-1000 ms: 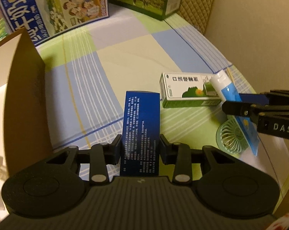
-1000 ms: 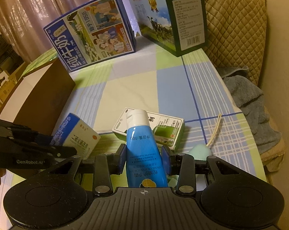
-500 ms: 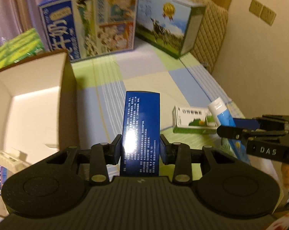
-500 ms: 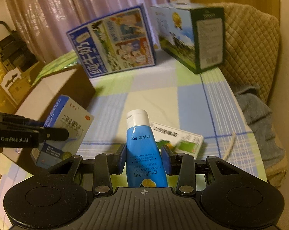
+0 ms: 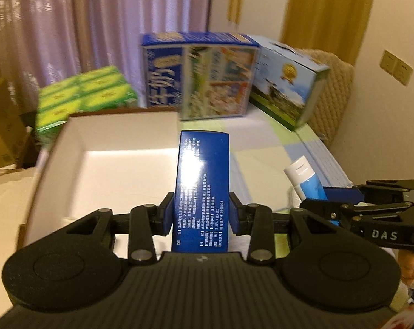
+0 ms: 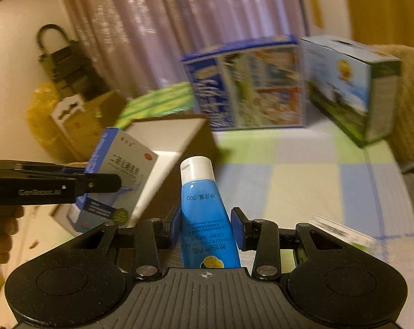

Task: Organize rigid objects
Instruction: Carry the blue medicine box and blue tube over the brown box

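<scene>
Blue box (image 5: pixel 203 189) now beside carton (image 5: pixel 78 128)

Blue tube (image 6: pixel 204 213), white cap — dark-blue carton (image 5: pixel 201 189), checked tablecloth (image 6: pixel 303 181).

We cannot read the motion-blurred print on the milk cartons (image 6: pixel 248 87). The blue tube's (image 6: pixel 207 213) base hides behind the gripper body, and a small box (image 6: pixel 341 233) at right is smeared.

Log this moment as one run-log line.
left tongs: shut on blue box | right tongs: shut on blue tube | open carton: ahead
</scene>
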Demonstrator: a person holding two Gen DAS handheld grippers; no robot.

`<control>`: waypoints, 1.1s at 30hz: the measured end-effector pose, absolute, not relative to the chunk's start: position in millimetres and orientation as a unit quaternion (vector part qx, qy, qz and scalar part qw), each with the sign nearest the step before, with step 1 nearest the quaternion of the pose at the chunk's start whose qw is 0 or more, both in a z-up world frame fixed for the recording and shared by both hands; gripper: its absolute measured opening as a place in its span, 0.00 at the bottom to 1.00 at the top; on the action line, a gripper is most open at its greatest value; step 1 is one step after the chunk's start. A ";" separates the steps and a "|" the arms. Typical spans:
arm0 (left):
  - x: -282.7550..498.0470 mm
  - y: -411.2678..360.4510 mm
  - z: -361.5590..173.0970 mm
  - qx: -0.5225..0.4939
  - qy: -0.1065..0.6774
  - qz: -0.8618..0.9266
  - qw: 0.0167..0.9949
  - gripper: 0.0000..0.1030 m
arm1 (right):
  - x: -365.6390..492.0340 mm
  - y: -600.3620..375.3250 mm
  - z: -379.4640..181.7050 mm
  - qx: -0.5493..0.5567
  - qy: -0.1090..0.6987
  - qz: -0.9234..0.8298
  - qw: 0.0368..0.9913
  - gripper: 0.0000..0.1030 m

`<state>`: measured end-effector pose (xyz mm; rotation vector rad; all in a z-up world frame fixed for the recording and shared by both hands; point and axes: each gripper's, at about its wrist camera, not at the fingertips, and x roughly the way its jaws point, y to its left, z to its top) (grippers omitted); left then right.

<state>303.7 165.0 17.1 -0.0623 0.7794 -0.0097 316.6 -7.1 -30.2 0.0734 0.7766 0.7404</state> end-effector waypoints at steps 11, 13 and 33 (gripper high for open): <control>300.7 247.8 28.2 -0.018 0.381 0.051 0.923 0.33 | 320.5 101.6 -20.6 0.044 0.370 0.418 0.829 0.35; 304.9 261.0 24.6 -0.018 0.387 0.053 0.920 0.33 | 325.6 118.3 -24.5 0.040 0.375 0.416 0.828 0.35; 417.5 331.9 -45.3 0.008 0.463 0.033 0.886 0.33 | 436.6 206.0 -89.0 -0.008 0.430 0.319 0.844 0.35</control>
